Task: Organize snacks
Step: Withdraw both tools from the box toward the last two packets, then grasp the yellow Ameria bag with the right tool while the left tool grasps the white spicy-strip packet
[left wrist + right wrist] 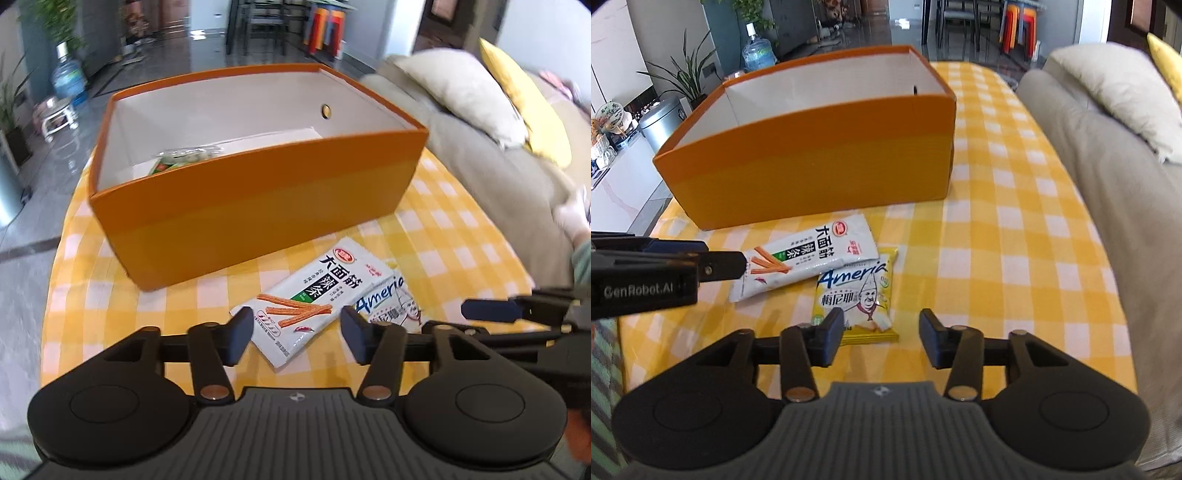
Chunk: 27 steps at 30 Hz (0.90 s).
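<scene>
An orange box stands open-topped on the yellow checked table, with a green-and-clear snack bag lying inside at its left. In front of it lie a white spicy-strip packet and, partly under it, a yellow Ameria packet. My left gripper hangs open just over the white packet's near end, one pad on each side. My right gripper is open above the yellow packet's near edge. In the right wrist view the left gripper's fingers reach the white packet from the left.
A beige sofa with a cream cushion runs along the table's right side. A gloved hand rests on the sofa. Left of the table stand a metal bin, a plant and a water bottle. Bare cloth lies right of the packets.
</scene>
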{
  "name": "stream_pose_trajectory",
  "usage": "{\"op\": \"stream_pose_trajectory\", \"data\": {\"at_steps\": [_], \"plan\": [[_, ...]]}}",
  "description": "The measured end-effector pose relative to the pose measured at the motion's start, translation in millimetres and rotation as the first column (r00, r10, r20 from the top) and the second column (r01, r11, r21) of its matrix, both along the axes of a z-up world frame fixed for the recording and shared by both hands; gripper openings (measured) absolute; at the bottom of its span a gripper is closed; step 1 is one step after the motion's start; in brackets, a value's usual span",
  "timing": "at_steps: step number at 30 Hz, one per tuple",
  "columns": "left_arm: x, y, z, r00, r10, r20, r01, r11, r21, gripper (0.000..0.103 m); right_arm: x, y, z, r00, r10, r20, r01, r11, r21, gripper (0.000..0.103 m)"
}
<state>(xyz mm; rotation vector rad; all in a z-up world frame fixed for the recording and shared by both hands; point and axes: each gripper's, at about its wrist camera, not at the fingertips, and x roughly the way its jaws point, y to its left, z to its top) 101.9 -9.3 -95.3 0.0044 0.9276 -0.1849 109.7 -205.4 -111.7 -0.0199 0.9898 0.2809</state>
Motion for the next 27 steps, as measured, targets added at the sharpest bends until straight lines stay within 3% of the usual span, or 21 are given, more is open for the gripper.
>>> {"op": "stream_pose_trajectory", "data": {"at_steps": [7,14,19,27], "plan": [[10.3,-7.0,-6.2,0.994,-0.113,0.007,0.113,0.991,0.067,0.074,13.1,4.5,-10.7,0.999,0.010,-0.050,-0.008,0.999,0.038,0.047],[27.3,-7.1,-16.0,0.981,-0.191,-0.035,0.194,0.975,0.110,0.076,21.9,11.3,-20.9,0.995,0.035,-0.091,-0.031,0.999,0.039,0.049],[36.8,11.2,-20.6,0.987,-0.145,-0.077,0.149,0.987,0.059,0.078,25.4,23.4,-26.9,0.993,0.060,-0.098,-0.058,0.998,0.024,0.058],[45.0,14.5,-34.8,0.979,-0.130,-0.157,0.128,0.992,-0.018,0.079,32.1,34.4,-35.2,0.991,0.080,-0.105,-0.081,0.997,-0.010,0.055]]}}
